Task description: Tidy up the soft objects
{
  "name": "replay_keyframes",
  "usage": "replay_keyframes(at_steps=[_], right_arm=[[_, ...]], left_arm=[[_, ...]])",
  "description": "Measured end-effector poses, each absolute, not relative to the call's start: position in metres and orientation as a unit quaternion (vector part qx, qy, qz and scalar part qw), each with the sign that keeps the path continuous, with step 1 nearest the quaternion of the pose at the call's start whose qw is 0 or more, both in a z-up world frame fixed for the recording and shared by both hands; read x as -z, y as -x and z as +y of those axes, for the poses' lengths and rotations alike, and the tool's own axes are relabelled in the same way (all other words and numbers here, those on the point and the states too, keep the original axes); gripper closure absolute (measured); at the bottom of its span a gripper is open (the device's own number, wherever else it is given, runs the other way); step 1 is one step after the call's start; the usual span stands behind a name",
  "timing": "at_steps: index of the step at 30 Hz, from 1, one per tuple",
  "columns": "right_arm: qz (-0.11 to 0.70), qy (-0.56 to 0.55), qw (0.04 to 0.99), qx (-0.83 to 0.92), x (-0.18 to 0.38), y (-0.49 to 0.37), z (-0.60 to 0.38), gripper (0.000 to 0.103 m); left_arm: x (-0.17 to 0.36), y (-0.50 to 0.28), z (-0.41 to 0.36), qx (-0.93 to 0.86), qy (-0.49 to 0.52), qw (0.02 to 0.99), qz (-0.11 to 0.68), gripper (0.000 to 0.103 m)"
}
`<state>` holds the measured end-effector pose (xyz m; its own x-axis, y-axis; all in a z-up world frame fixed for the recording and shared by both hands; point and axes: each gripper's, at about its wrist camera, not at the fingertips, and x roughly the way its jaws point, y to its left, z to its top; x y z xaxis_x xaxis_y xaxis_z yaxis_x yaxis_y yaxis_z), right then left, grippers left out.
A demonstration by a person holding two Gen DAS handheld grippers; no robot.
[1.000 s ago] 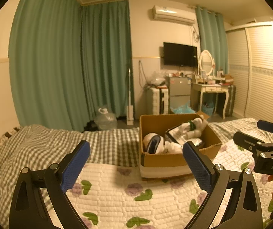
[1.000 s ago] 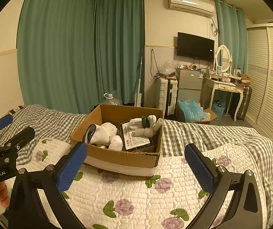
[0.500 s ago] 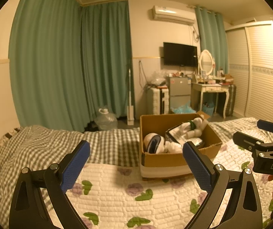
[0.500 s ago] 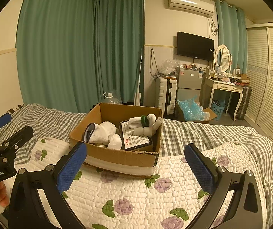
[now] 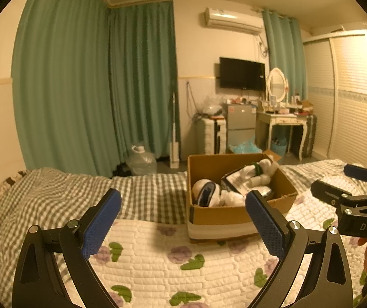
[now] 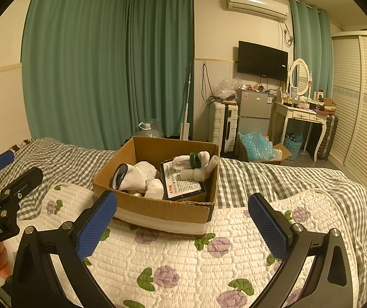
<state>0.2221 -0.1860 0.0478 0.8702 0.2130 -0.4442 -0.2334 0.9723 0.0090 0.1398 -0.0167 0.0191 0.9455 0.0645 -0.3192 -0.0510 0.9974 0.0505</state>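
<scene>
A cardboard box stands on the bed on a white quilt with purple flowers. In it lie white soft toys, a white plush with a green band and a flat black packet. My left gripper is open and empty, hovering over the quilt left of the box. My right gripper is open and empty, just in front of the box. Each gripper shows at the edge of the other's view, the right one and the left one.
A grey checked blanket covers the far part of the bed. Beyond the bed are green curtains, a water jug, a suitcase, a small fridge, a dressing table and a wardrobe.
Both views have shifted only slightly; the box sits a touch lower in the right wrist view. Both grippers stay open and empty.
</scene>
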Motion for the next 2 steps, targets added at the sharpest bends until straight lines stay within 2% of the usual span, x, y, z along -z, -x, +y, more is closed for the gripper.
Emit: replay_keyframes(at_steps=[2], right_arm=[[0.227, 0.023, 0.967, -0.115, -0.0481, -0.2223, -0.1859, 0.0]], left_arm=[[-0.0189, -0.1397, -0.0161, -0.031, -0.022, 0.986, 0.162, 0.004]])
